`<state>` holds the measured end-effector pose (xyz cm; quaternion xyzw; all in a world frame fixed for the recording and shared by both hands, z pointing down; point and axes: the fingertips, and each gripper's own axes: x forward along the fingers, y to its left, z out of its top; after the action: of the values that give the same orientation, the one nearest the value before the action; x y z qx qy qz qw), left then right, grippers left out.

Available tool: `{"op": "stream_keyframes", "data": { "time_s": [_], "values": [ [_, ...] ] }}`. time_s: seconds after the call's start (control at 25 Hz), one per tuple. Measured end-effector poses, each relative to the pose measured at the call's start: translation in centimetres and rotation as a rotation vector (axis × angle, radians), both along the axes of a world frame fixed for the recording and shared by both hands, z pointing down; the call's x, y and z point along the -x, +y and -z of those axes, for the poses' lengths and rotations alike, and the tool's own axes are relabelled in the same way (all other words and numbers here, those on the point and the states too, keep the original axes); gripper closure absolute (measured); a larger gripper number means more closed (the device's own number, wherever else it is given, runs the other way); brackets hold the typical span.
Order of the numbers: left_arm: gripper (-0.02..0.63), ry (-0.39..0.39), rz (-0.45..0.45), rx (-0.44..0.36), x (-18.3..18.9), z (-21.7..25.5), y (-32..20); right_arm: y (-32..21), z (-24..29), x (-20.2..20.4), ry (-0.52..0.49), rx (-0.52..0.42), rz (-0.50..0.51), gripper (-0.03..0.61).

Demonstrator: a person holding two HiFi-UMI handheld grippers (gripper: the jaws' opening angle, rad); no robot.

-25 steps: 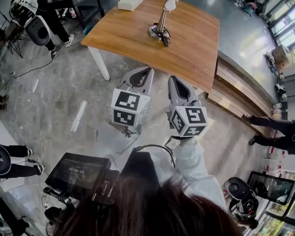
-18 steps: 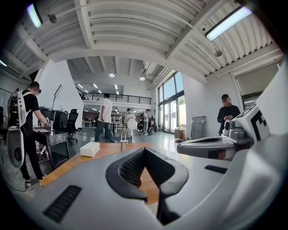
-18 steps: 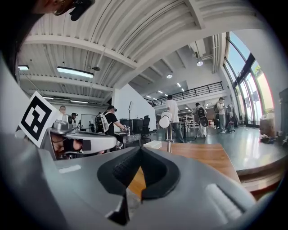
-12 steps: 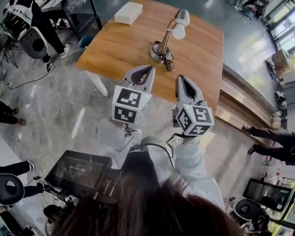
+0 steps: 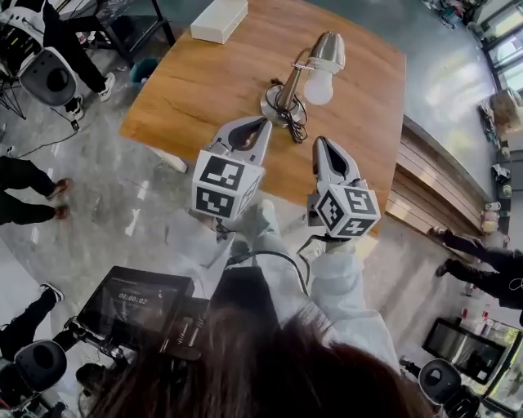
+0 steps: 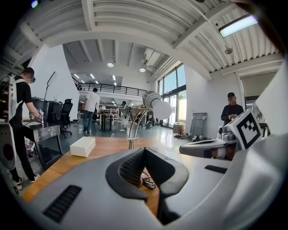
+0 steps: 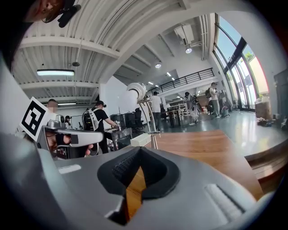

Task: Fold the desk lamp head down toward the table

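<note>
Both grippers were held side by side at the near edge of the wooden table (image 5: 204, 82), their noses pointed toward 12 o'clock, where the desk lamp (image 5: 288, 88) stood. The left gripper (image 5: 257, 125) was seen with its jaws pressed together and nothing between them. The right gripper (image 5: 321, 145) was likewise closed and empty, only a sliver of tabletop showing behind its pads in the right gripper view. Nothing on the table was touched by either.

The lamp was placed near the middle of the table, at about 1 o'clock from the left gripper and 11 o'clock from the right. Its round base was set flat, with a dark cable (image 5: 294, 122) bundled against it on the near side, probably so that the cord was kept out of the working area. The lamp head (image 5: 328, 51) was carried high on the slanted arm, its white bulb (image 5: 319, 86) tipped toward 5 o'clock. In the left gripper view the head (image 6: 151, 99) was seen well above the tabletop, so the fold was judged not yet begun.

A white box (image 5: 218, 18) lay at the far corner, at 11 o'clock, well apart from the lamp and out of the way of the head's likely path.

The paired stance was judged to suit an approach with both tools: the base could be steadied by one while the head was pressed down by the other. The jaws would need to be spread only if the head were to be pinched and not pushed.
</note>
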<state>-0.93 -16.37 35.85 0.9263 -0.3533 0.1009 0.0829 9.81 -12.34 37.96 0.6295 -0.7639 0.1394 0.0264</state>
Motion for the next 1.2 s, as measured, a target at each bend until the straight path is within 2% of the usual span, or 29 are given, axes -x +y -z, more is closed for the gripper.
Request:
{"op": "stream_keyframes", "data": {
  "time_s": [0.2, 0.44, 0.6, 0.84, 0.96, 1.04, 1.12, 1.2],
  "values": [
    [0.611, 0.012, 0.015, 0.005, -2.4, 0.2, -5.6, -5.7, -1.6, -3.1, -0.03, 0.031, 0.059, 0.577],
    [0.611, 0.079, -0.014, 0.058, -6.1, 0.3, -12.0, -12.6, -3.9, -5.9, -0.095, 0.097, 0.201, 0.575],
    [0.609, 0.083, -0.021, 0.043, -6.7, 0.7, -13.8, -14.9, -5.5, -5.8, -0.114, 0.143, 0.303, 0.574],
    [0.609, 0.065, -0.106, 0.025, -8.1, 1.4, -17.8, -19.3, -7.4, -6.0, -0.177, 0.18, 0.398, 0.557],
    [0.598, 0.038, -0.176, 0.027, -9.2, 1.1, -19.7, -21.4, -8.3, -6.6, -0.231, 0.198, 0.427, 0.523],
    [0.566, 0.051, -0.247, 0.092, -9.8, 0.5, -19.7, -21.5, -8.9, -6.7, -0.292, 0.236, 0.459, 0.511],
    [0.527, 0.128, -0.34, 0.233, -10.3, 0.1, -18.9, -21.0, -9.2, -6.6, -0.34, 0.264, 0.502, 0.501],
    [0.466, 0.223, -0.416, 0.405, -10.6, -0.2, -18.2, -20.5, -9.3, -6.5, -0.332, 0.263, 0.544, 0.472]
  ]
}}
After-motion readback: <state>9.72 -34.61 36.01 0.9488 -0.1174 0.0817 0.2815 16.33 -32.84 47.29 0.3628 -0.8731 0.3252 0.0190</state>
